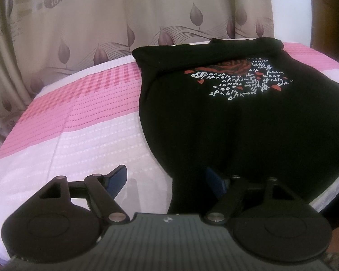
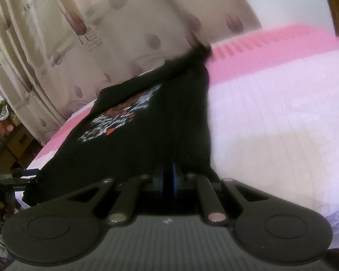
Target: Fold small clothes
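A black T-shirt (image 1: 226, 117) with a red and white print lies on the pink and white bedspread (image 1: 79, 131). My left gripper (image 1: 167, 178) is open at the shirt's near hem; its left fingertip (image 1: 118, 177) is over the bedspread and its right one is on the black cloth. In the right wrist view my right gripper (image 2: 168, 178) is shut on the shirt's (image 2: 147, 135) near edge and holds it lifted, so the cloth slopes down to the bed. That view is blurred.
A beige curtain (image 1: 101, 22) with purple leaf prints hangs behind the bed. In the right wrist view, cardboard boxes and clutter (image 2: 9, 135) stand beside the bed at the left. The bedspread (image 2: 271, 124) stretches away to the right.
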Demonstrator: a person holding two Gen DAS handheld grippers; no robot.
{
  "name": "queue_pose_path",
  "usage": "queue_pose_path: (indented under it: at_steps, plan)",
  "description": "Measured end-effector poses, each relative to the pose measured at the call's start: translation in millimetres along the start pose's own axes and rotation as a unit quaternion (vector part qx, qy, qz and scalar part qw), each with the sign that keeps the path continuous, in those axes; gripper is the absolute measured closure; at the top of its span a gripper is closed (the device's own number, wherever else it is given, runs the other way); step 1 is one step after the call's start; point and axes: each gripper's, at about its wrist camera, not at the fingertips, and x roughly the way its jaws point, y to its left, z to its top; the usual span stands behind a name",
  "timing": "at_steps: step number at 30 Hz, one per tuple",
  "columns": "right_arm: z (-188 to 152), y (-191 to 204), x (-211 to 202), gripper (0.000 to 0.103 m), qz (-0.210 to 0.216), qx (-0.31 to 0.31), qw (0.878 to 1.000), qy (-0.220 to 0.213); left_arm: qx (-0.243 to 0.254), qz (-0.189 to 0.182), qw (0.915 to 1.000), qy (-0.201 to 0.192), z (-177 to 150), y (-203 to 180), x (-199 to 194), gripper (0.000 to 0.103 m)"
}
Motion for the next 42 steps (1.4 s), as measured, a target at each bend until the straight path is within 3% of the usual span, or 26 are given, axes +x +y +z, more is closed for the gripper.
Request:
queue_pose_path:
  at_steps: [10,13,19,23,24,26,27,28,35,38,39,40,41,42]
  plan:
    - [-1.5,4.1,-2.6,0.095,0.003,-0.01,1.0,0.0,0.008,-0.003,1.0,-0.002,-0.4,-0.1,0.0,0.029]
    - [2.0,-3.7,-4.4,0.095,0.019,0.013,1.0,0.012,-0.001,-0.023,0.9997,0.005,-0.3,6.1,0.6,0.03]
    - [7.9,-9.3,-8.1,0.095,0.033,0.003,0.998,0.045,-0.05,-0.102,0.9928,0.039,-2.5,35.0,5.8,0.025]
    - [9.9,-6.4,-3.4,0.095,0.038,-0.011,0.998,0.056,-0.031,-0.12,0.9913,0.044,-1.7,35.2,6.2,0.026]
    - [9.4,-4.4,-2.0,0.095,0.037,-0.018,0.998,0.055,-0.031,-0.124,0.9909,0.042,-1.6,34.9,6.7,0.028]
    - [7.9,-3.2,-1.2,0.096,0.035,-0.024,0.998,0.051,-0.029,-0.134,0.99,0.033,-0.7,35.7,6.3,0.049]
    - [7.9,-3.4,-1.7,0.098,0.033,-0.022,0.998,0.051,-0.036,-0.142,0.9887,0.031,0.5,37.4,5.9,0.075]
    - [7.8,-4.1,-2.2,0.099,0.032,-0.015,0.998,0.049,-0.053,-0.159,0.9852,0.036,2.3,40.8,7.1,0.089]
    - [6.0,-7.7,-15.4,0.101,0.089,0.04,0.995,0.021,-0.132,-0.184,0.9728,0.048,0.9,49.4,10.8,0.092]
    - [7.2,-12.8,-12.7,0.101,0.084,0.045,0.995,0.035,-0.116,-0.182,0.9749,0.053,3.8,48.5,10.4,0.085]
    - [7.9,-14.9,-12.0,0.099,0.08,0.052,0.995,0.035,-0.113,-0.188,0.9739,0.057,5.1,47.8,10.4,0.072]
    - [9.3,-16.2,-11.5,0.097,0.068,0.052,0.996,0.037,-0.108,-0.202,0.9717,0.06,6.5,46.9,9.6,0.049]
    - [10.9,-17.3,-10.8,0.097,0.067,0.049,0.996,0.042,-0.097,-0.213,0.9703,0.06,7.8,44.0,7.7,0.034]
    - [11.8,-18.1,-9.9,0.096,0.072,0.049,0.995,0.044,-0.084,-0.211,0.9717,0.063,7.7,39.1,6.8,0.001]
